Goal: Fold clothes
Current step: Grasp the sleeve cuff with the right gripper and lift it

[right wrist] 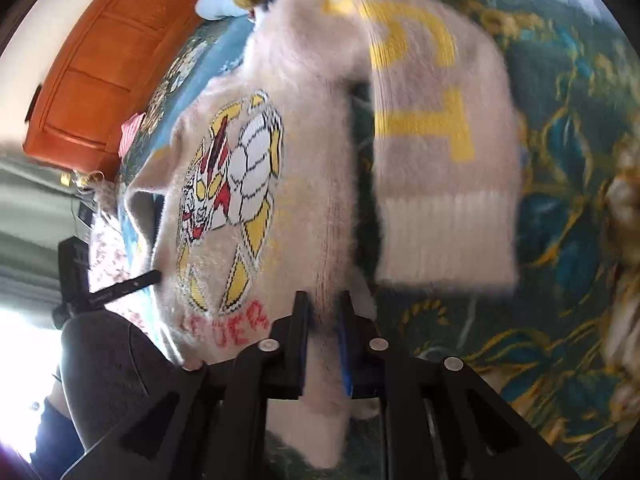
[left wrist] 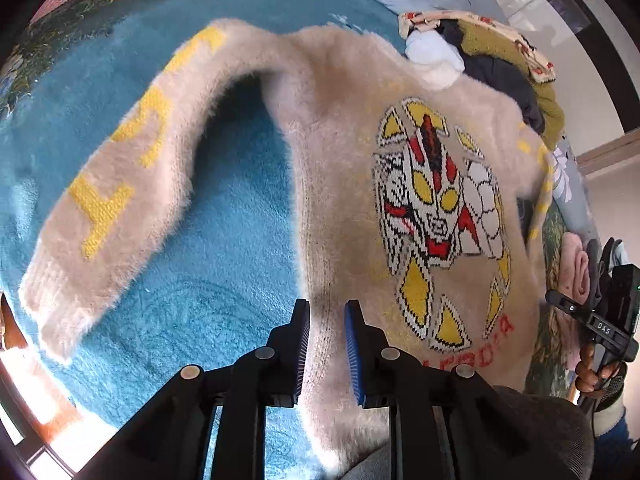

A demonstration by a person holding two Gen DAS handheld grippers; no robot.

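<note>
Garment: a fluffy beige sweater [left wrist: 340,160] with a knitted hero-face emblem [left wrist: 436,216] is held up by its hem over a teal blanket [left wrist: 224,240] on a bed; most of its body hangs or drapes toward the bedding.
Sleeves: one sleeve [left wrist: 120,184] with yellow letters is seen trailing across the blanket in the left wrist view; the other sleeve [right wrist: 436,140], with a ribbed cuff, hangs free and motion-blurred in the right wrist view.
Left gripper [left wrist: 327,344]: its blue-padded jaws are closed on the hem edge of the sweater, with fabric pinched between them.
Right gripper [right wrist: 323,332]: the hem is likewise clamped between its narrow-set jaws, near the red lettering [right wrist: 228,328].
Surroundings: a pile of other clothes [left wrist: 492,48] lies beyond the collar; an orange headboard [right wrist: 100,68] is visible.
Step in hand: judged to be the spreading stage, with the sweater being lifted and laid out flat before any fold is made.
Next move: the hem should be drawn taut and lowered onto the blanket, emblem up or down as wished, so that the sleeves fall clear of the body and can be folded inward.
</note>
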